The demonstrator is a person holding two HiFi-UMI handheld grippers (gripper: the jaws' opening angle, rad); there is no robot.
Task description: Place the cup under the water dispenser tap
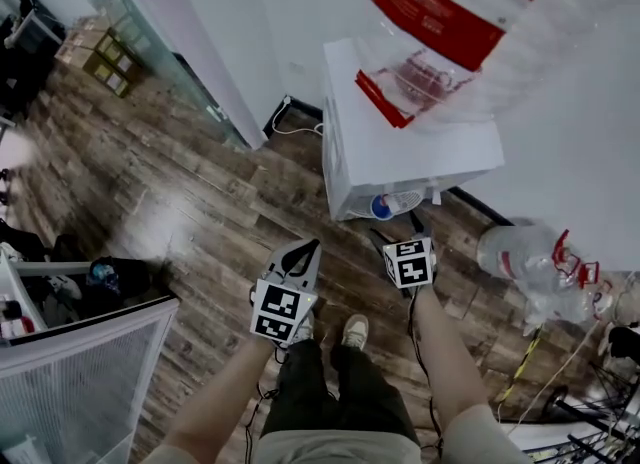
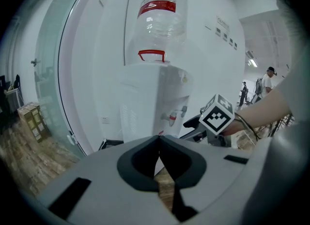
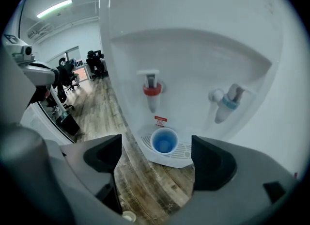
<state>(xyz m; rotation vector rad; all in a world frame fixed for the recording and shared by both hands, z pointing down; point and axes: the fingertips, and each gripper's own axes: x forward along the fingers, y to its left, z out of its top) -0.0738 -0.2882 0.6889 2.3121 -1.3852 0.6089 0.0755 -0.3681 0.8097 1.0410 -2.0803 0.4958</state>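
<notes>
A small blue cup [image 3: 163, 141] stands on the drip tray of the white water dispenser [image 1: 400, 142], right below the red tap [image 3: 151, 90]. A blue tap [image 3: 227, 104] is to its right. In the head view the cup [image 1: 383, 206] shows at the dispenser's front foot. My right gripper [image 3: 156, 157] is open wide, hanging in front of and above the cup with nothing between its fingers; it is also in the head view [image 1: 398, 230]. My left gripper [image 1: 303, 248] hangs to its left with its jaw tips together and empty, shut [image 2: 159, 144].
A large bottle [image 1: 470, 22] tops the dispenser. An empty bottle [image 1: 530, 257] lies on the wooden floor at the right beside cables [image 1: 560, 372]. A glass wall [image 1: 150, 32] and cardboard boxes [image 1: 100, 52] are at the left, a white mesh cart [image 1: 70, 352] near left.
</notes>
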